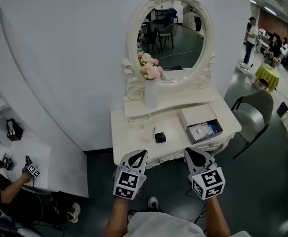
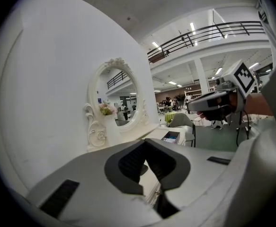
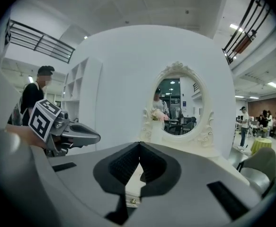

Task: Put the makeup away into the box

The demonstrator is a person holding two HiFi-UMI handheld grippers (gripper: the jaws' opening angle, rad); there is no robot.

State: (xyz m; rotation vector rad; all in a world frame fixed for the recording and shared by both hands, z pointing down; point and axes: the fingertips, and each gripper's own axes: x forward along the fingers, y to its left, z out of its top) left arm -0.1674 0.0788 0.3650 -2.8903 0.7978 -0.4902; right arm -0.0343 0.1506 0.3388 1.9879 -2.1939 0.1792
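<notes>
A white vanity table [image 1: 134, 147] stands against the wall ahead of me. On its top lie a small black makeup case [image 1: 160, 138] and a thin stick-like item [image 1: 152, 134]. To their right an open white box [image 1: 196, 115] holds blue-and-white packs; it also shows in the left gripper view [image 2: 172, 136]. My left gripper [image 1: 139, 153] [image 2: 145, 143] and right gripper [image 1: 193, 152] [image 3: 139, 145] hover side by side just before the table's front edge. Both are shut, with nothing between the jaws. Each gripper shows in the other's view.
An oval mirror [image 1: 173, 33] and a vase of pink flowers [image 1: 151, 85] stand at the table's back. A grey chair [image 1: 255, 117] is at its right. At the lower left a seated person [image 1: 5, 191] works at a white desk [image 1: 35, 157]. More people stand far right.
</notes>
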